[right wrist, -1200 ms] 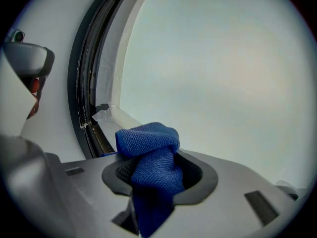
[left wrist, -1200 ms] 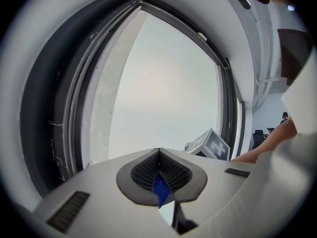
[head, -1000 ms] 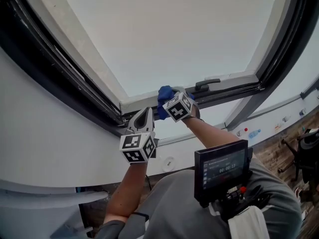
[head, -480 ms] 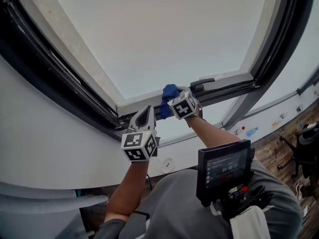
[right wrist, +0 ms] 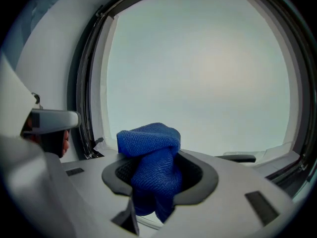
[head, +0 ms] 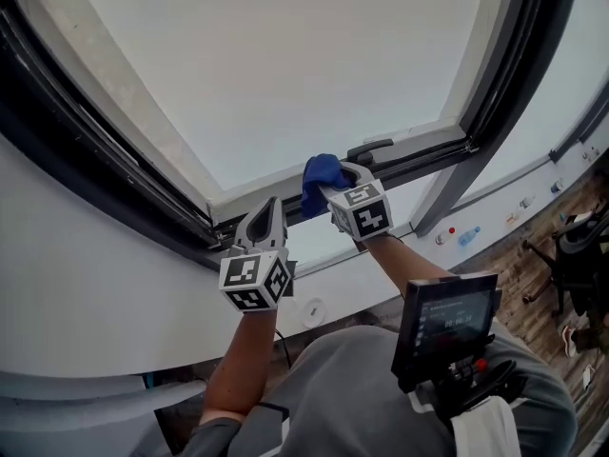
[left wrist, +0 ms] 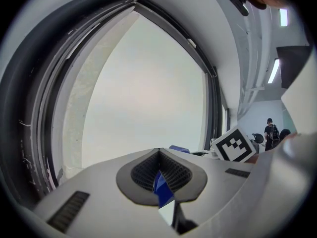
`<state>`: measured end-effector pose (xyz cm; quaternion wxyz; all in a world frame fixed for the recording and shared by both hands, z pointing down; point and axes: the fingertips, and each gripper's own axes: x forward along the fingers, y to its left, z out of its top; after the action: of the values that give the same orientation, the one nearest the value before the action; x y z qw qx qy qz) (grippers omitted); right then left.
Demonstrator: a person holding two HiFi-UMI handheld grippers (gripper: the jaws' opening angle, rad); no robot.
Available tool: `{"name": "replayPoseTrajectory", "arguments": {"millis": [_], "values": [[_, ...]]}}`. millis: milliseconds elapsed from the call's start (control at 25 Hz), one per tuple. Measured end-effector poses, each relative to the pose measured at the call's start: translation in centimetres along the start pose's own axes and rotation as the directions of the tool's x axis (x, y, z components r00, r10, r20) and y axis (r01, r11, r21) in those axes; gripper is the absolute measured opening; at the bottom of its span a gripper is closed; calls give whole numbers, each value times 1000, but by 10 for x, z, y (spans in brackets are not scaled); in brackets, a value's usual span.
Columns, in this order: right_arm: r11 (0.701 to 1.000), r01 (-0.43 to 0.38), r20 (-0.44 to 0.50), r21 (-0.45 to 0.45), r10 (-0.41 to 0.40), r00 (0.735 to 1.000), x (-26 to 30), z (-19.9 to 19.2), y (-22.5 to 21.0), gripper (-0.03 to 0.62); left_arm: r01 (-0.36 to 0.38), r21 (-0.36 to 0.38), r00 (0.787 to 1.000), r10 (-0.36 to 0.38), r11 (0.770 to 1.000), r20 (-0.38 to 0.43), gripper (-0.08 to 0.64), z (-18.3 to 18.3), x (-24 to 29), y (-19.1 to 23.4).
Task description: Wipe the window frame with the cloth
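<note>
Wiping works best if the right gripper [head: 339,181], fingers clenched on the blue cloth [head: 319,181], presses it flat along the window frame [head: 428,156], while the left gripper [head: 269,208] waits with fingers closed.

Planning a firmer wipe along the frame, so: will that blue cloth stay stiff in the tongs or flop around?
Probably floppy: the cloth bunches and folds over above the right tongs. Likely light, since that wad holds itself up. Its nubby weave looks grippy, so slipping out seems unlikely.
</note>
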<state>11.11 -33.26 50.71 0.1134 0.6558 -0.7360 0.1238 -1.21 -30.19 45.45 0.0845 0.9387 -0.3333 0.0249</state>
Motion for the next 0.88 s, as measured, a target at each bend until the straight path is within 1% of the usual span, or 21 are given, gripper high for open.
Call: {"name": "replayPoseTrajectory", "arguments": {"millis": [120,200,360,480,600,680,760,880], "values": [[999,15,70,51,-19,997,-29,17,1,175,35,-7,999,-35,999,7,9,1,-1,-6],[997,29,96,67,-35,995,-47,25,0,175,61,-15,998,-61,998,20,9,5,0,-11],[991,93,100,97,-103,990,-83,20,-10,175,131,-43,991,-129,990,44,9,7,0,-27],[981,139,94,132,-152,984,-99,11,-20,175,166,-57,985,-163,984,52,9,7,0,-35],[972,175,93,157,-191,977,-111,2,-28,175,185,-34,982,-183,982,53,9,5,0,-41],[967,193,99,168,-211,973,-118,1,-35,175,191,-35,981,-190,981,49,9,2,4,-45],[964,196,107,179,-217,970,-124,1,-43,175,189,-42,981,-188,981,41,9,-2,8,-52],[962,186,127,200,-213,969,-125,1,-56,175,181,-16,983,-180,983,38,9,0,17,-61]]}}
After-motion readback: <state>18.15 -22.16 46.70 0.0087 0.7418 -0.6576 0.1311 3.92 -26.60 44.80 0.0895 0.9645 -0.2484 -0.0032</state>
